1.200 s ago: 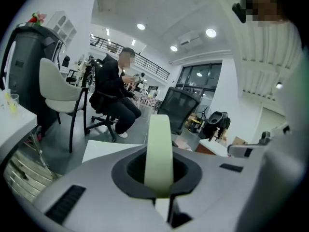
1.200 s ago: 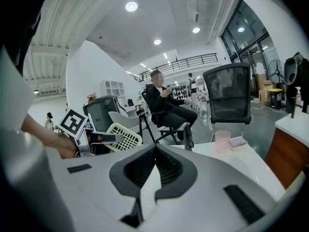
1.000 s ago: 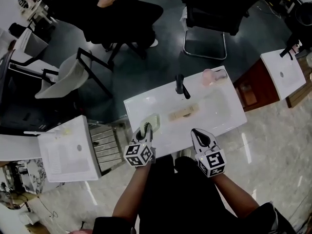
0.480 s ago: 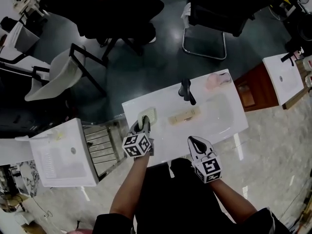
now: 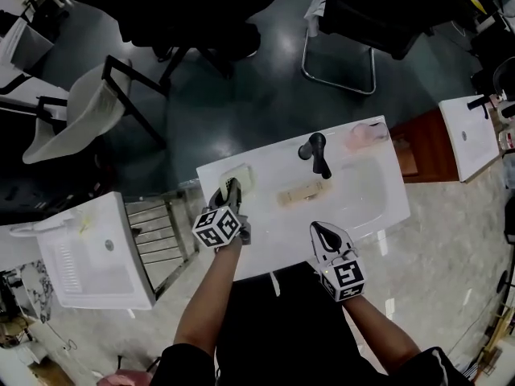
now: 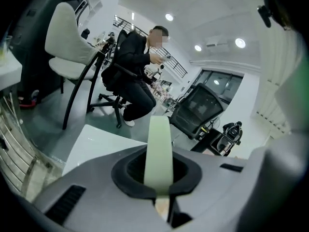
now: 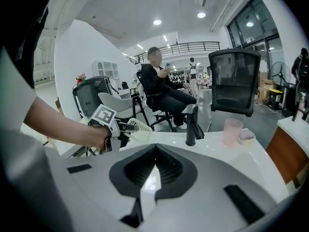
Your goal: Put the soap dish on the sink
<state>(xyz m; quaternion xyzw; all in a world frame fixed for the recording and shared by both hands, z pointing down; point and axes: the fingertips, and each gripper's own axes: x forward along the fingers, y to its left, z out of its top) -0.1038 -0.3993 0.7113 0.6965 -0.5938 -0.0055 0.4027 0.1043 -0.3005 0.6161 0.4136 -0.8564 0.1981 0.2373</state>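
Two tongs in view, one loaded. Left tongs (image 5: 230, 193) were clamped on the soap dish (image 5: 241, 177), biting one thin edge of it; in the left gripper view the pale green wall stood upright between the pads. Dish stuck out just ahead of the left tips, over the back-left corner of the white sink (image 5: 273, 233); could not tell whether its bottom touched the surface. Right tongs (image 5: 321, 231) were pressed together with nothing between them, hanging well apart to the right of the left pair, at the near edge of the sink. Black faucet (image 5: 317, 153) stood ahead and right of the left tips, pink cup (image 5: 361, 135) farther right again, and a wooden piece (image 5: 302, 191) lay in the basin between the two pairs. Dish looked like slatted plastic: likely light, stiff, a bit slick, not fragile. An edge grip like this probably lets it swing, so holding mid-rim on a long side seemed safest, lowering it flat before letting go.
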